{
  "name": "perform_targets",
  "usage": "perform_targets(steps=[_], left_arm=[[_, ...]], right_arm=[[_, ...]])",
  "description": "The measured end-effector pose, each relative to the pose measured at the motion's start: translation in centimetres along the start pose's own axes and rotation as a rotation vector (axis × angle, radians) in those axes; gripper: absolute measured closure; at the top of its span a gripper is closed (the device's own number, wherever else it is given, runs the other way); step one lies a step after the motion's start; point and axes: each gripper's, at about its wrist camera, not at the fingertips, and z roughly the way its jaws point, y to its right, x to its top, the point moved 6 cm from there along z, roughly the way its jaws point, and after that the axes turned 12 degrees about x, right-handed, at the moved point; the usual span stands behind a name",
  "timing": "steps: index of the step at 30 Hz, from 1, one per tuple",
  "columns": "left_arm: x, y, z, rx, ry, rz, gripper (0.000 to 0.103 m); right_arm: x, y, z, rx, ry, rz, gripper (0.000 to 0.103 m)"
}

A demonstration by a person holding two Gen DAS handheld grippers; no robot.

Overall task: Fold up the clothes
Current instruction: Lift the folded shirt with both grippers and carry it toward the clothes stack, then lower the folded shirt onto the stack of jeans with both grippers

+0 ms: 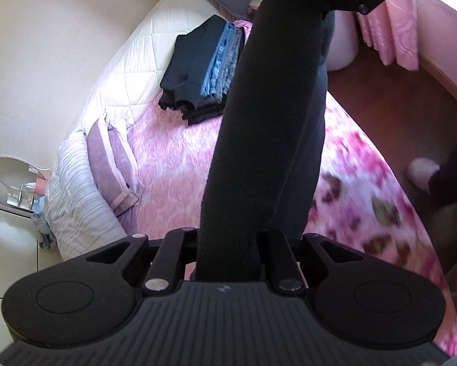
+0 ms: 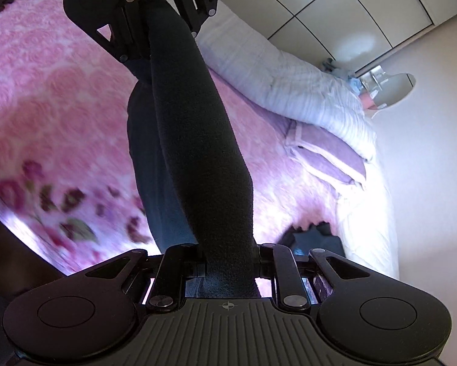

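Two grippers share one dark garment (image 1: 259, 140) between us: our left gripper (image 1: 225, 262) is pinching one end of it, and our right gripper (image 2: 228, 262) is pinching the other end, so the cloth hangs as a long band stretched between them, doubled lengthwise and lifted above the bed (image 1: 173, 164). In the right wrist view the left gripper sits at the far end of the band, jaws pressed onto the fabric.

We judge this to be mid-fold: the piece is already narrowed and is being carried over the pink floral bedspread. Whether any part of it touches the bed we cannot tell.

Farther on, near the bed's far edge beside the white quilt (image 1: 143, 61), lies a stack of folded clothes (image 1: 201, 70), dark pieces with a blue one among them. Pillows (image 1: 76, 189) line the head of the bed.

Next, we would need to lay the band flat on a bare part of the bedspread, keeping both ends taut, then bring one end over the other.
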Motion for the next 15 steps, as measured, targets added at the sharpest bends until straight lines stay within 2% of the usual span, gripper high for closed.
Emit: perform_targets(steps=[7,15], left_arm=[[7.3,-1.2,5.4,-0.019,0.003,-0.018,0.089],[11.5,-2.2,10.3,-0.050,0.067,0.036,0.089]], right_arm=[[-5.8,7.2,0.9,0.006,-0.025,-0.011,0.086],[-10.4,11.4,2.5,0.002,-0.064,0.049,0.086]])
